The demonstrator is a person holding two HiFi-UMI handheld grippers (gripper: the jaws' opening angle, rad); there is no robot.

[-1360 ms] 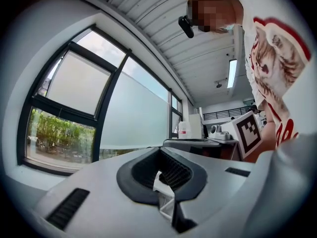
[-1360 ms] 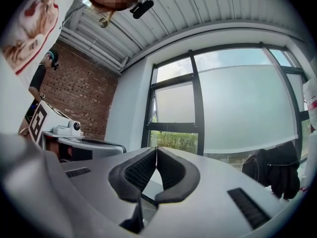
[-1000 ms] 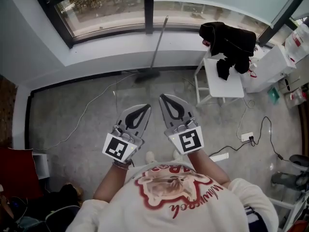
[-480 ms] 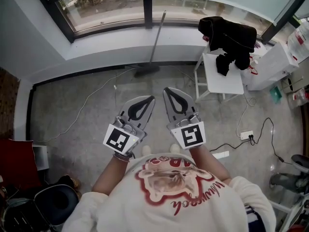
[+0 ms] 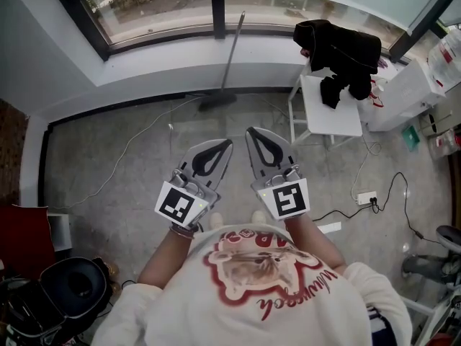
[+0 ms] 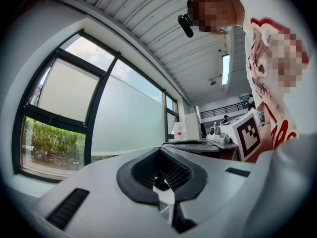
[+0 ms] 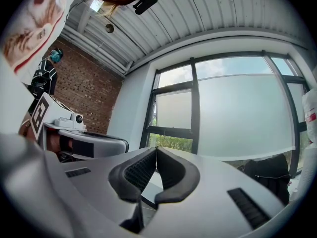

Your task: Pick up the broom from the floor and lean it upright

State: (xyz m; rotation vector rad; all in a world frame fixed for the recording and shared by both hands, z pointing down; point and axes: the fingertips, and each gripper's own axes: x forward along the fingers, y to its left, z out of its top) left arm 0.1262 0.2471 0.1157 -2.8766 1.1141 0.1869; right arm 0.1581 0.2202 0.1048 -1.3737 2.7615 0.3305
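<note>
broom: unmoved, still propped upright against the wall under the window, head on the floor | left gripper, right gripper: jaws closed, empty, well short of it | task looks done
</note>
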